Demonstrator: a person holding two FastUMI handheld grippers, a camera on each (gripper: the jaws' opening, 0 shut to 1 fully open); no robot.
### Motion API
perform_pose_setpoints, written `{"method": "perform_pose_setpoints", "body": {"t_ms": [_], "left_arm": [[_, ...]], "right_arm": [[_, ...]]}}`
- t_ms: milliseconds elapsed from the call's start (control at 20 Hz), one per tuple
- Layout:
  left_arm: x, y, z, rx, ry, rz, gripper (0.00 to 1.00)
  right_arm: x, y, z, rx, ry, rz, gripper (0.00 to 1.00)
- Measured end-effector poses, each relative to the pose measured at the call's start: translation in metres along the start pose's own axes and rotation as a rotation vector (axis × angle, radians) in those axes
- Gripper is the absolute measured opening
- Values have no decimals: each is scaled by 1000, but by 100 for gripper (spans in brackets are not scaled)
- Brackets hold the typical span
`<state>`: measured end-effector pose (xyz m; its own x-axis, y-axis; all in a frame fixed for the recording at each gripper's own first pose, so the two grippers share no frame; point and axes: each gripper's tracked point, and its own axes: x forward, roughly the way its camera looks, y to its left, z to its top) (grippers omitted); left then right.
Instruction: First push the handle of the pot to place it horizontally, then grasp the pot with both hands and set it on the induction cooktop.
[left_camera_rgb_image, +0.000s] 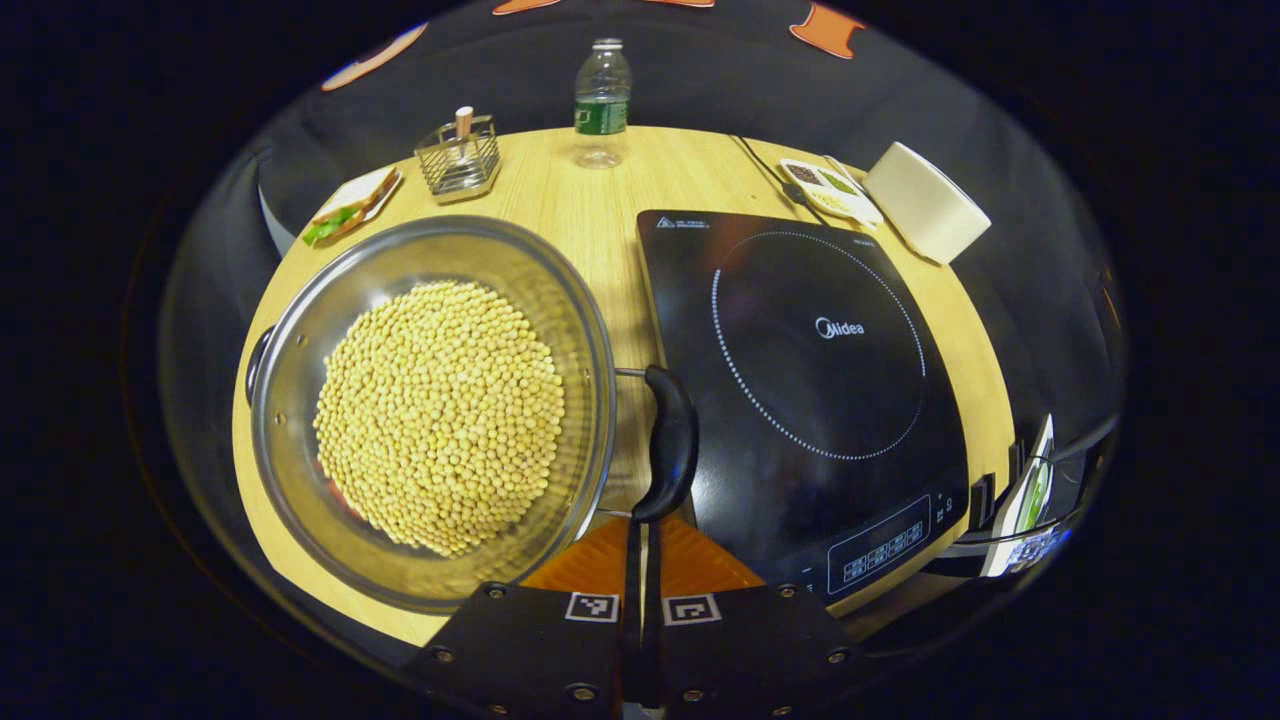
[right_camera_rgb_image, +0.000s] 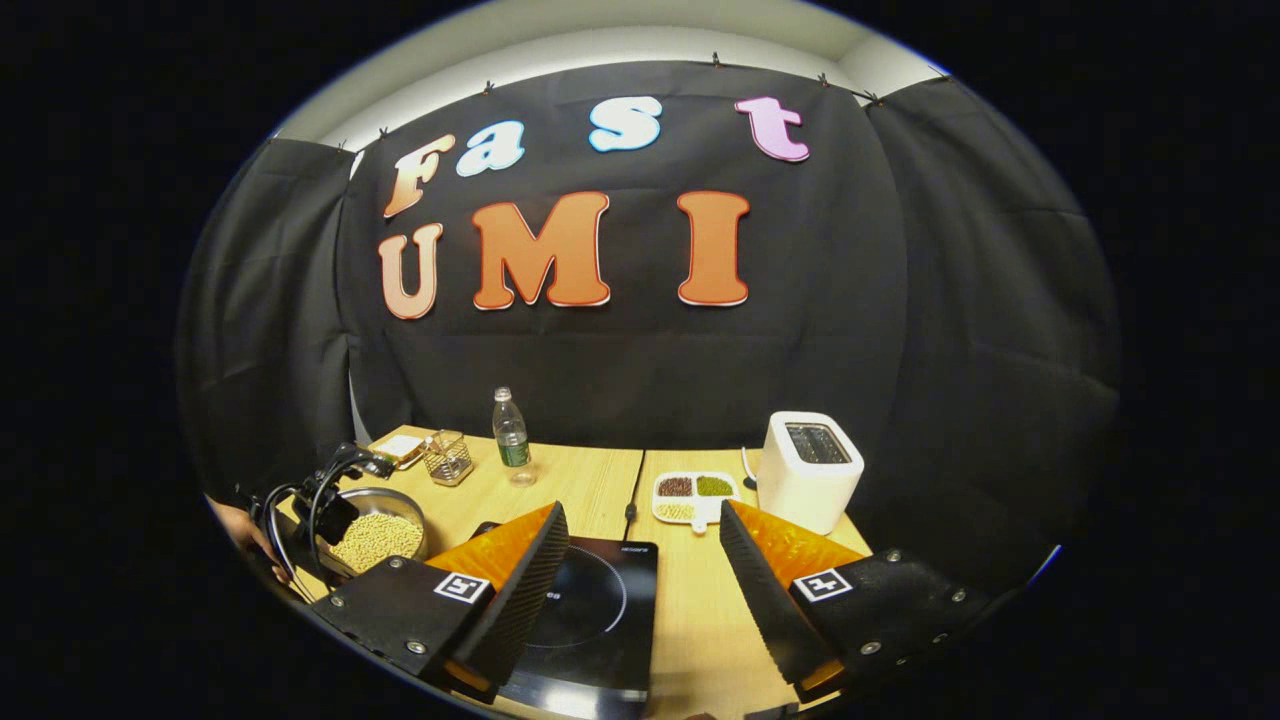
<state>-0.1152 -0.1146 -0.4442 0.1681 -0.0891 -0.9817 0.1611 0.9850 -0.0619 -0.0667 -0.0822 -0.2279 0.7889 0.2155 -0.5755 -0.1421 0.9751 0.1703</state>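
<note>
A steel pot (left_camera_rgb_image: 300, 330) full of yellow soybeans rests on the wooden table (left_camera_rgb_image: 600, 220), left of the black induction cooktop (left_camera_rgb_image: 810, 380). Its black handle (left_camera_rgb_image: 673, 440) lies along the gap between pot and cooktop, pointing towards me. My left gripper (left_camera_rgb_image: 643, 525) is shut with nothing between its fingers, and its tips sit right at the handle's near end. In the right gripper view, my right gripper (right_camera_rgb_image: 640, 560) hovers open above the cooktop (right_camera_rgb_image: 590, 610). The pot (right_camera_rgb_image: 375, 535) lies at its far left, with the left gripper (right_camera_rgb_image: 335, 515) and a hand over it.
Along the table's back stand a water bottle (left_camera_rgb_image: 602, 100), a wire holder (left_camera_rgb_image: 460, 160) and a plate of food (left_camera_rgb_image: 350, 205). A white toaster (left_camera_rgb_image: 925, 200) and a divided dish (left_camera_rgb_image: 825, 188) sit behind the cooktop, beside a black cable.
</note>
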Motion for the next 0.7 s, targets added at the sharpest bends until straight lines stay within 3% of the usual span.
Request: {"method": "perform_pose_setpoints", "body": {"t_ms": [450, 700], "left_arm": [[-13, 4, 32, 100, -94, -96, 2], [-49, 35, 48, 63, -184, -112, 2]], "right_arm": [[-3, 83, -42, 25, 188, 16, 94], [10, 140, -70, 52, 316, 69, 93]]}}
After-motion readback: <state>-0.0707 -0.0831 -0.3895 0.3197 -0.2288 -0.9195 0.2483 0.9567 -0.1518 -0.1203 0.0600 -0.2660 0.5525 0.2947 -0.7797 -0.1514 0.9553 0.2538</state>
